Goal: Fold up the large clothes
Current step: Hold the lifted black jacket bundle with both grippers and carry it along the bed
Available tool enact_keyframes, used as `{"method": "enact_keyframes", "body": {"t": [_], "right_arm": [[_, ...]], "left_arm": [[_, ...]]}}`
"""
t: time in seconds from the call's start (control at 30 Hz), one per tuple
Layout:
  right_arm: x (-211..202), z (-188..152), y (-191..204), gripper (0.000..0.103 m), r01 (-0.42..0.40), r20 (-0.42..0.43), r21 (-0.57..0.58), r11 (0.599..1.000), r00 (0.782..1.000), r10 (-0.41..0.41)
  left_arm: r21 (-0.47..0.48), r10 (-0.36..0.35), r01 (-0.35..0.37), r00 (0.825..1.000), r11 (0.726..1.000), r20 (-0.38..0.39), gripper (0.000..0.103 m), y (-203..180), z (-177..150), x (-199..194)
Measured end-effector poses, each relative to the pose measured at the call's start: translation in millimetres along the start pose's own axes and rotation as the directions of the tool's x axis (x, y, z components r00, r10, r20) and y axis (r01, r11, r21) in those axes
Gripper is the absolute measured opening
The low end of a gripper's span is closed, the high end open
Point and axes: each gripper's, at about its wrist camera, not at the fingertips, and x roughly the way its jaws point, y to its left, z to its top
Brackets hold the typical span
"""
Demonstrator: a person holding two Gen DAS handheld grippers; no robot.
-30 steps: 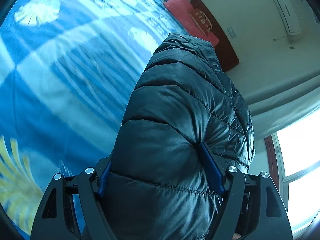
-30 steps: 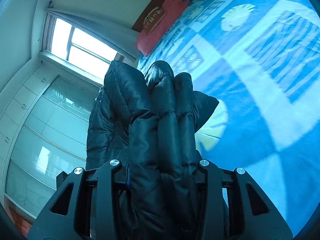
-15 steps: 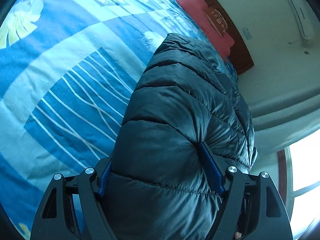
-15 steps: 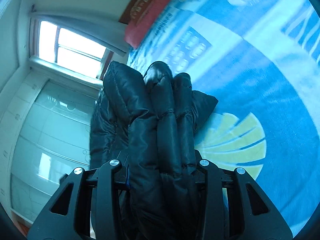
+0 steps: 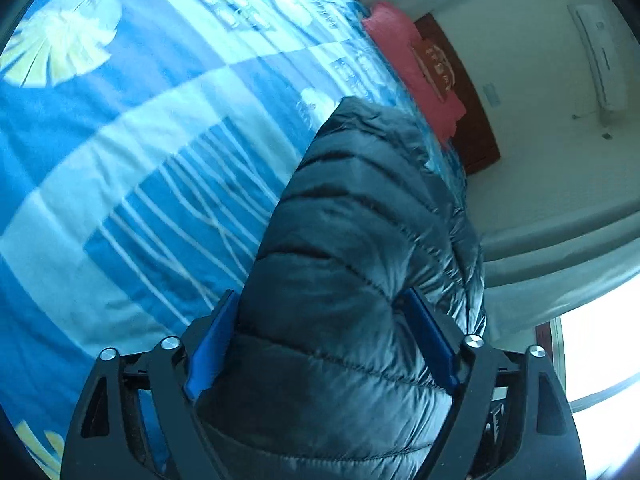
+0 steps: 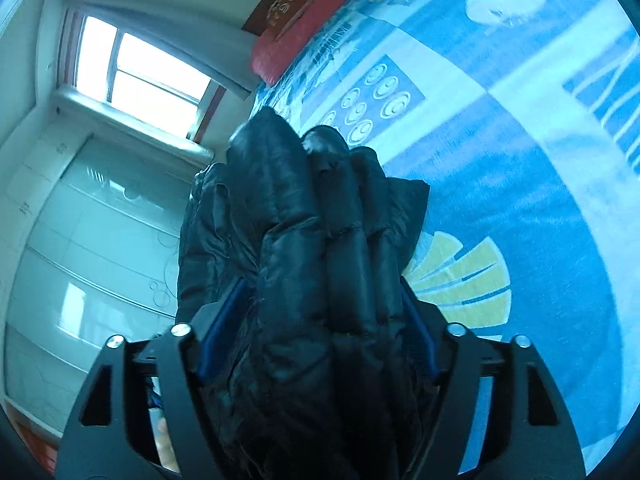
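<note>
A bed is covered by a blue patchwork bedspread (image 5: pixel 120 160) printed with pale leaves and white stripes, a red pillow (image 5: pixel 412 68) lies against its dark wooden headboard (image 5: pixel 476 136), an air conditioner (image 5: pixel 596 56) hangs on the wall, and a bright window (image 6: pixel 132 68) stands above glass-fronted wardrobe doors (image 6: pixel 80 248).

The jacket (image 5: pixel 352 280) is bunched between the fingers of the left gripper (image 5: pixel 320 340) and held above the bed (image 5: pixel 120 160). The right gripper (image 6: pixel 320 320) pinches another thick fold of it. A pillow (image 6: pixel 312 20) lies at the bed's far end against the headboard (image 5: pixel 472 120); a window (image 6: pixel 136 76) sits beyond the bedside.
</note>
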Motion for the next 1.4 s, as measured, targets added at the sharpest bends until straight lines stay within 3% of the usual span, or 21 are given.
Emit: {"method": "enact_keyframes", "body": {"t": [0.33, 0.4, 0.47, 0.53, 0.63, 1.07, 1.4], "right_arm": [[16, 36, -15, 0.085, 0.011, 0.038, 0.125, 0.992, 0.999, -0.016], [23, 42, -17, 0.085, 0.013, 0.012, 0.129, 0.992, 1.000, -0.014], [28, 44, -14, 0.078, 0.042, -0.006, 0.102, 0.994, 0.999, -0.042], [31, 44, -13, 0.063, 0.069, -0.018, 0.083, 0.994, 0.998, -0.067], [33, 40, -20, 0.054, 0.081, -0.023, 0.100, 0.992, 0.997, -0.079], [37, 29, -41, 0.052, 0.035, -0.009, 0.147, 0.988, 0.999, -0.034], [37, 29, -41, 0.053, 0.017, -0.009, 0.154, 0.988, 1.000, -0.015]], "left_arm": [[0.019, 0.015, -0.015, 1.000, 1.000, -0.001, 0.083, -6, 29, 29], [0.011, 0.022, -0.022, 1.000, 1.000, -0.007, 0.083, -7, 31, 36], [0.007, 0.034, -0.034, 0.999, 0.999, -0.012, 0.084, -6, 32, 39], [0.001, 0.038, -0.038, 0.999, 0.999, -0.022, 0.084, -3, 30, 43], [0.015, 0.059, -0.059, 0.998, 0.998, -0.029, 0.084, -4, 25, 45], [0.109, 0.143, -0.144, 0.990, 0.984, 0.015, 0.085, -11, 15, 64], [0.110, 0.138, -0.138, 0.990, 0.984, 0.009, 0.085, -11, 15, 63]]}}
